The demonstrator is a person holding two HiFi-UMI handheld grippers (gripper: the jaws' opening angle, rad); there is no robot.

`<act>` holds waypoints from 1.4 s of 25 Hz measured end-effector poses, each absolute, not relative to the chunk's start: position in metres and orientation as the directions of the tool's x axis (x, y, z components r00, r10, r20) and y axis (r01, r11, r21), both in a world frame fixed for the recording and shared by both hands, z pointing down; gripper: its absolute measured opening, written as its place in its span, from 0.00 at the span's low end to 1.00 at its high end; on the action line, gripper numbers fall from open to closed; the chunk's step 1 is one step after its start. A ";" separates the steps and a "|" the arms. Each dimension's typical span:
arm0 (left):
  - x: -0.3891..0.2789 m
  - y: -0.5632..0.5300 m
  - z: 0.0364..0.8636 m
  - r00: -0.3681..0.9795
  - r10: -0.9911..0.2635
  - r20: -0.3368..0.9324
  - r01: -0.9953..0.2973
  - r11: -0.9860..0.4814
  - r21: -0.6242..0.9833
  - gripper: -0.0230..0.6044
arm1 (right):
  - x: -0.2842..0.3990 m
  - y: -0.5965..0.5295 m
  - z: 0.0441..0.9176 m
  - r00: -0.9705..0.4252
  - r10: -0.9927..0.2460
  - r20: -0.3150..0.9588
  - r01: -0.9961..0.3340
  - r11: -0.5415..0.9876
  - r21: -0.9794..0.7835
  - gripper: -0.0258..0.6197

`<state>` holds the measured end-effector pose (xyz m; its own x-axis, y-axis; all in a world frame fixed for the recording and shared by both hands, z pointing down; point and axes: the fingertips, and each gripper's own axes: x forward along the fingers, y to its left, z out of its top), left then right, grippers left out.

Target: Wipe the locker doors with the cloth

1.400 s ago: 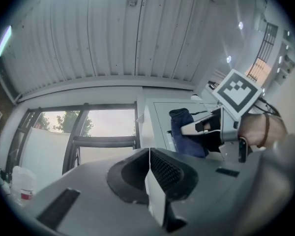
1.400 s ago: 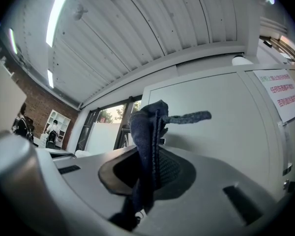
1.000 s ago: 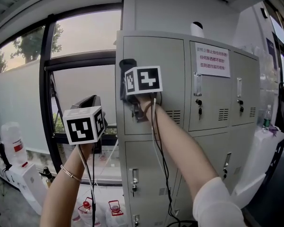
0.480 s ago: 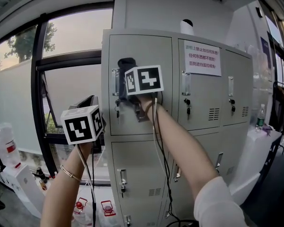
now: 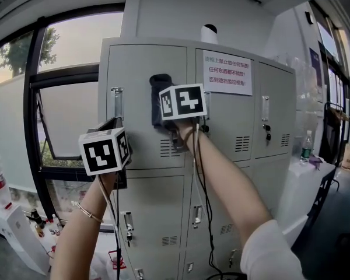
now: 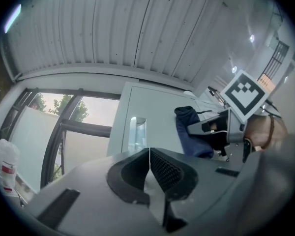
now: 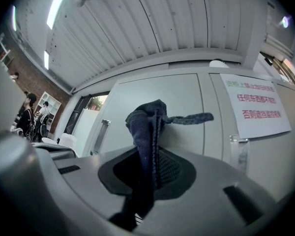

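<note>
Right gripper [image 5: 166, 118] is up high against the bank of grey lockers. Its jaws are clamped on the dark blue cloth [image 7: 147, 127]. The fabric fills the slot between the pads and bunches up past the tips, with one tail flicking out to the right. More of it trails down below the jaws.

The bunched end looks to be right against the upper left locker door [image 5: 134, 74]. It sits in the door's upper half, right of centre and just left of the seam with the next door. The vent slots [image 5: 168, 149] lie below it, and the door's handle [image 5: 116, 101] is well off to its left.

Left gripper [image 6: 150, 168] is held lower and to the left, in front of the same door's lower left part. Its jaws are pressed together tip to tip with nothing between them. Its view looks up past the handle to the right gripper and the cloth.

On the neighbouring door hangs a white notice [image 5: 227, 72] with red characters. A white cylinder [image 5: 209, 34] stands on top of the lockers above it. A black-framed window [image 5: 58, 69] with trees beyond it fills the left side. Far right, a bottle [image 5: 306, 144] stands on a white surface.
</note>
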<state>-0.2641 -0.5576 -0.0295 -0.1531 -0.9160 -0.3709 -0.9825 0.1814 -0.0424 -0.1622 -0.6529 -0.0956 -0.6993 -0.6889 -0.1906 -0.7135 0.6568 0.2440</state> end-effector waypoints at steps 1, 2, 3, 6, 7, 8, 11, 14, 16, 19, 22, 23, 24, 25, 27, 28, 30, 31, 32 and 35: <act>-0.257 -0.561 -0.031 -0.146 -0.916 -0.373 -0.984 0.173 -0.039 0.05 | -0.153 -0.657 -0.096 -0.693 -0.695 -0.191 -0.719 0.651 0.244 0.11; -0.249 -0.565 -0.032 -0.138 -0.916 -0.376 -0.986 0.164 -0.038 0.05 | -0.144 -0.661 -0.097 -0.687 -0.700 -0.192 -0.725 0.645 0.243 0.11; -0.241 -0.569 -0.033 -0.130 -0.916 -0.378 -0.987 0.157 -0.040 0.05 | -0.135 -0.665 -0.098 -0.681 -0.706 -0.194 -0.730 0.639 0.241 0.11; -0.218 -0.575 -0.037 -0.122 -0.914 -0.386 -0.987 0.154 -0.051 0.05 | -0.108 -0.676 -0.099 -0.668 -0.717 -0.199 -0.743 0.628 0.230 0.11; -0.211 -0.577 -0.039 -0.125 -0.914 -0.386 -0.986 0.158 -0.056 0.05 | -0.100 -0.679 -0.099 -0.666 -0.719 -0.200 -0.745 0.627 0.227 0.11; -0.204 -0.580 -0.040 -0.125 -0.915 -0.384 -0.985 0.160 -0.061 0.05 | -0.093 -0.682 -0.099 -0.664 -0.720 -0.201 -0.747 0.626 0.224 0.11; -0.183 -0.592 -0.043 -0.110 -0.918 -0.382 -0.987 0.148 -0.070 0.05 | -0.072 -0.692 -0.098 -0.657 -0.726 -0.203 -0.753 0.620 0.220 0.11; -0.163 -0.605 -0.042 -0.091 -0.921 -0.379 -0.989 0.127 -0.072 0.05 | -0.053 -0.701 -0.095 -0.651 -0.732 -0.203 -0.758 0.614 0.220 0.11; -0.150 -0.613 -0.041 -0.082 -0.925 -0.371 -0.991 0.116 -0.068 0.05 | -0.040 -0.707 -0.094 -0.650 -0.732 -0.204 -0.759 0.616 0.211 0.11; -0.131 -0.625 -0.040 -0.065 -0.928 -0.368 -0.992 0.099 -0.076 0.05 | -0.021 -0.714 -0.094 -0.652 -0.729 -0.208 -0.758 0.620 0.203 0.11; -0.111 -0.634 -0.042 -0.048 -0.927 -0.373 -0.993 0.084 -0.081 0.05 | -0.002 -0.721 -0.094 -0.638 -0.742 -0.207 -0.769 0.601 0.216 0.11; -0.105 -0.636 -0.043 -0.041 -0.926 -0.376 -0.994 0.078 -0.083 0.05 | 0.006 -0.723 -0.093 -0.631 -0.748 -0.206 -0.775 0.594 0.217 0.11; -0.098 -0.638 -0.044 -0.035 -0.926 -0.377 -0.994 0.072 -0.085 0.05 | 0.014 -0.727 -0.093 -0.623 -0.755 -0.206 -0.781 0.586 0.216 0.11; -0.091 -0.641 -0.045 -0.028 -0.926 -0.377 -0.994 0.067 -0.089 0.05 | 0.022 -0.730 -0.093 -0.613 -0.763 -0.205 -0.789 0.578 0.211 0.11; -0.078 -0.646 -0.046 -0.016 -0.927 -0.375 -0.994 0.057 -0.098 0.05 | 0.042 -0.740 -0.091 -0.591 -0.780 -0.205 -0.806 0.558 0.198 0.11; -0.072 -0.648 -0.046 -0.012 -0.927 -0.374 -0.993 0.054 -0.102 0.05 | 0.052 -0.745 -0.091 -0.582 -0.787 -0.206 -0.813 0.552 0.188 0.11; -0.061 -0.653 -0.047 -0.006 -0.928 -0.373 -0.993 0.050 -0.108 0.05 | 0.071 -0.755 -0.091 -0.566 -0.797 -0.210 -0.824 0.542 0.165 0.11; -0.057 -0.655 -0.047 -0.003 -0.928 -0.374 -0.993 0.048 -0.111 0.05 | 0.081 -0.760 -0.091 -0.557 -0.803 -0.212 -0.830 0.535 0.155 0.11; -0.052 -0.657 -0.048 0.001 -0.927 -0.375 -0.992 0.045 -0.114 0.05 | 0.090 -0.764 -0.092 -0.548 -0.809 -0.214 -0.837 0.528 0.147 0.11; -0.040 -0.662 -0.050 0.005 -0.925 -0.379 -0.992 0.045 -0.122 0.05 | 0.115 -0.775 -0.093 -0.527 -0.820 -0.222 -0.850 0.512 0.127 0.11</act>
<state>-0.0401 -0.6624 -0.0496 0.0049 -0.9255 -0.3788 -0.9916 0.0446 -0.1217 0.1145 -0.7752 -0.0930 -0.5273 -0.8201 -0.2221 -0.8496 0.5119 0.1269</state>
